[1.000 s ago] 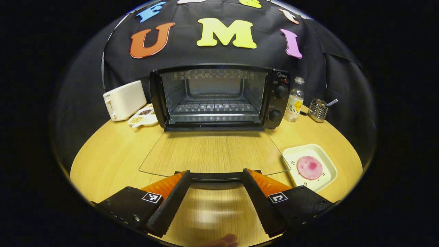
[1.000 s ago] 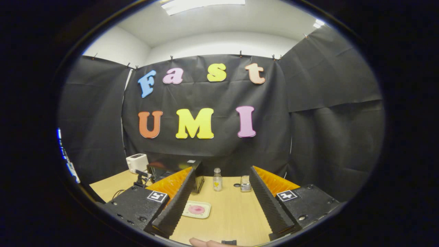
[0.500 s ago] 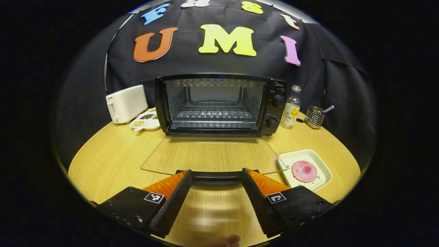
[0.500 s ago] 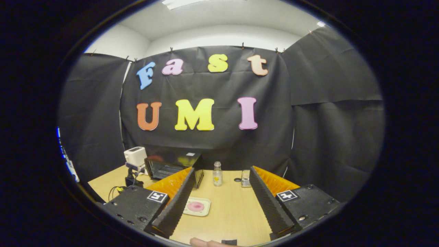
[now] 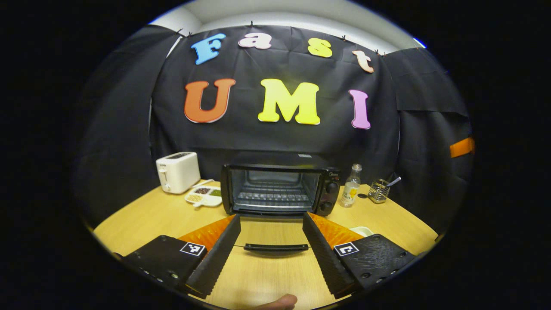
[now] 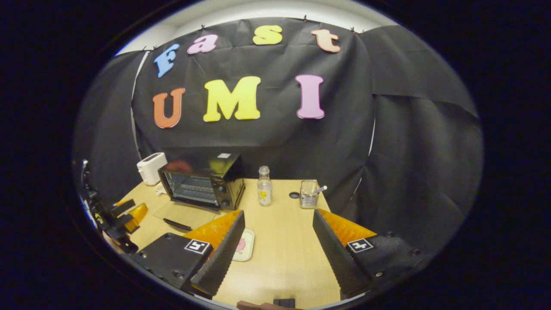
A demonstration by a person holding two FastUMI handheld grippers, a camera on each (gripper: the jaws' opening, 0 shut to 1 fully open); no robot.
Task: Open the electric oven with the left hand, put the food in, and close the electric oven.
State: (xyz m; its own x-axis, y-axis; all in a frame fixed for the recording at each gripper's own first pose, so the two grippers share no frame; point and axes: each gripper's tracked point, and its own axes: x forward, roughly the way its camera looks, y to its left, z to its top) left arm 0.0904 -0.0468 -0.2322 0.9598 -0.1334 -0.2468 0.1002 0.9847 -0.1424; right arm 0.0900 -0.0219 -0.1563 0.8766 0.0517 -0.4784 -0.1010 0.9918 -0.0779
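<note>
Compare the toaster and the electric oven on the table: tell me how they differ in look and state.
The toaster is white with a closed, solid body; the electric oven is black, and its glass door lies folded down flat, baring the wire rack inside. The oven is plainly the wider of the two. Both stand on the wooden table against the booth's wall.

Black tool [image 5: 271, 249] bodies, orange-backed serrated fingers [image 5: 215, 254], square tag markers

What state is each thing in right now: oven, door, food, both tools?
Oven: open, rack bare.
Oven door: folded down flat, handle free.
Food: on its white tray, outside the oven.
Left tool: open, holding nothing.
Right tool: open, holding nothing.
</note>
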